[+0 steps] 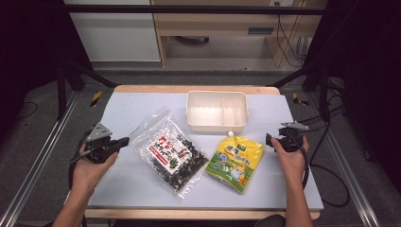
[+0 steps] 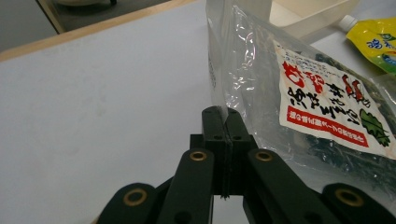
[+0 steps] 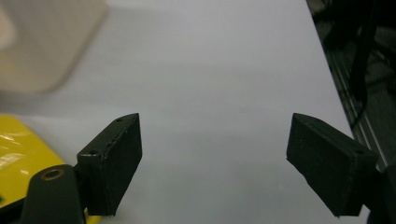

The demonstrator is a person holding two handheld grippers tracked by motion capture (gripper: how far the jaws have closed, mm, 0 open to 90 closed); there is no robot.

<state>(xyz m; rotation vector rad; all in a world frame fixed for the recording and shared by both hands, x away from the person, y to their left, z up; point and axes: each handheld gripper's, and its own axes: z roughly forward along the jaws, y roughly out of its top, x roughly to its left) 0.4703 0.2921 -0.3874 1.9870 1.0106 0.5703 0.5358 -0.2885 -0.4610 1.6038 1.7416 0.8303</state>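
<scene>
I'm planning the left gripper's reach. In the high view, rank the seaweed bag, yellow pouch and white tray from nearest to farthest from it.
From the left gripper:
1. Seaweed bag, right beside it, edge at the shut jaws.
2. Yellow pouch, beyond the bag.
3. White tray, toward the table's back; close to the pouch's distance.

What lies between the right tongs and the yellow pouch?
Nothing: the high view shows bare white table between the open right tongs and the yellow pouch.

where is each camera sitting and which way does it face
High view: above the person's side, looking forward and down on the table; both forearms show.
Left gripper view: rides the left tongs, shut on the clear bag.
Right gripper view: rides the open right tongs, over bare tabletop.
Shared: yellow pouch and white tray.
</scene>
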